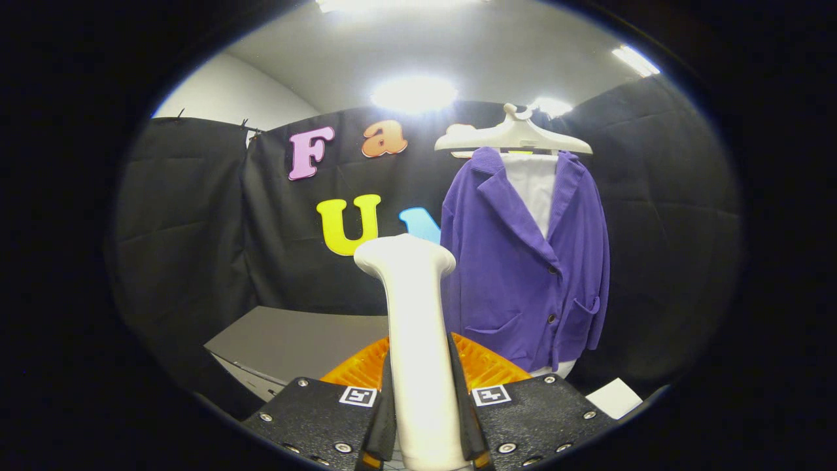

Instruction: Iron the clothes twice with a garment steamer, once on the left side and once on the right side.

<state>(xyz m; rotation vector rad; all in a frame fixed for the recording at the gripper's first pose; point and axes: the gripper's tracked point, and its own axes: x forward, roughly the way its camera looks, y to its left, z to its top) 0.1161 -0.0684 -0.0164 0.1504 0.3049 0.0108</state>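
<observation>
My gripper [422, 418] is shut on the handle of a white garment steamer [412, 307], both fingers pressing its sides. The steamer stands upright between the fingers, its wider head on top. Beyond it and a little to the right hangs a purple jacket [523, 261] over a white shirt [535, 183], on a white hanger [513, 136] against the black cloth wall. The steamer's head is level with the jacket's left sleeve and looks some way short of it. The jacket has two dark buttons and two patch pockets.
A grey table [294, 340] lies below and to the left. An orange ribbed object [484, 366] sits just behind the fingers, partly hidden by the steamer. A white sheet [614, 397] lies at the lower right. Bright ceiling lights are overhead.
</observation>
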